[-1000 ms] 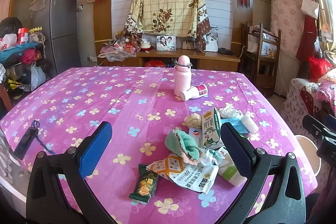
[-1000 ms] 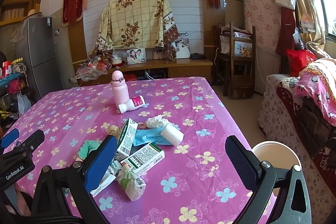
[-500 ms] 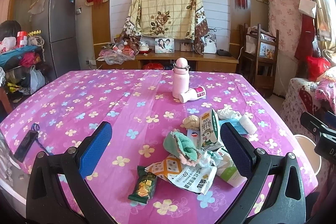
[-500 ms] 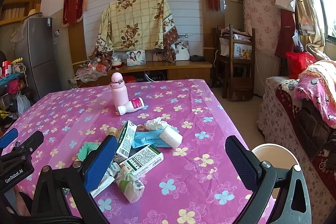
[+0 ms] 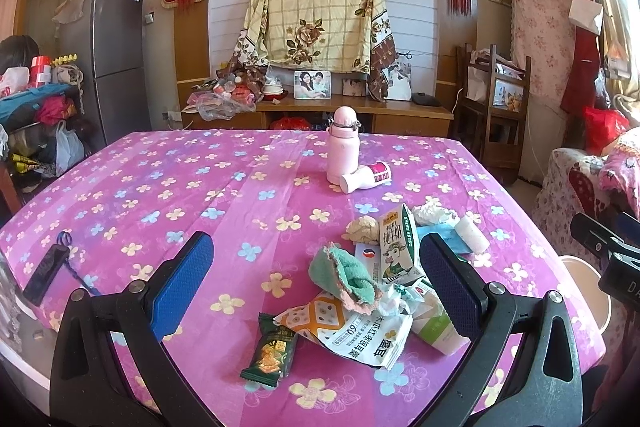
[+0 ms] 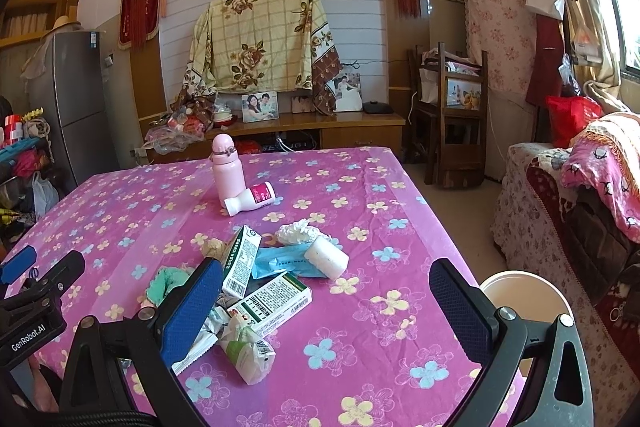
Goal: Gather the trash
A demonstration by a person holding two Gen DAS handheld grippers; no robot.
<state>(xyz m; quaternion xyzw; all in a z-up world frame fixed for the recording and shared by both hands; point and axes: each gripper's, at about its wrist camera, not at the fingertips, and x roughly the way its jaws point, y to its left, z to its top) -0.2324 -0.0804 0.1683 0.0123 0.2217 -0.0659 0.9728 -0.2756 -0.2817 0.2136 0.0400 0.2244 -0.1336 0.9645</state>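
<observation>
**Both grippers wide open above the trash pile**

Left gripper [image 5: 316, 275] hangs with its jaws spread wide and nothing between them, above the near part of the table [image 5: 160, 187]. Right gripper [image 6: 326, 301] is spread just as wide, also empty.

Trash lies heaped near the table's right edge: a milk carton [image 5: 396, 247] standing upright, a green cloth [image 5: 344, 277] just beside it, a torn wrapper [image 5: 360, 335] in front, a dark snack packet [image 5: 270, 351] nearest the camera, a white box [image 6: 276, 301], a blue packet [image 6: 280, 261], a white roll [image 6: 326, 258] and crumpled tissue [image 6: 298, 231].

Farther back a pink flask [image 5: 343, 147] stands upright, a small white bottle [image 5: 366, 177] lying against it. A pale bin [image 6: 520, 293] sits off the table's right edge.
</observation>
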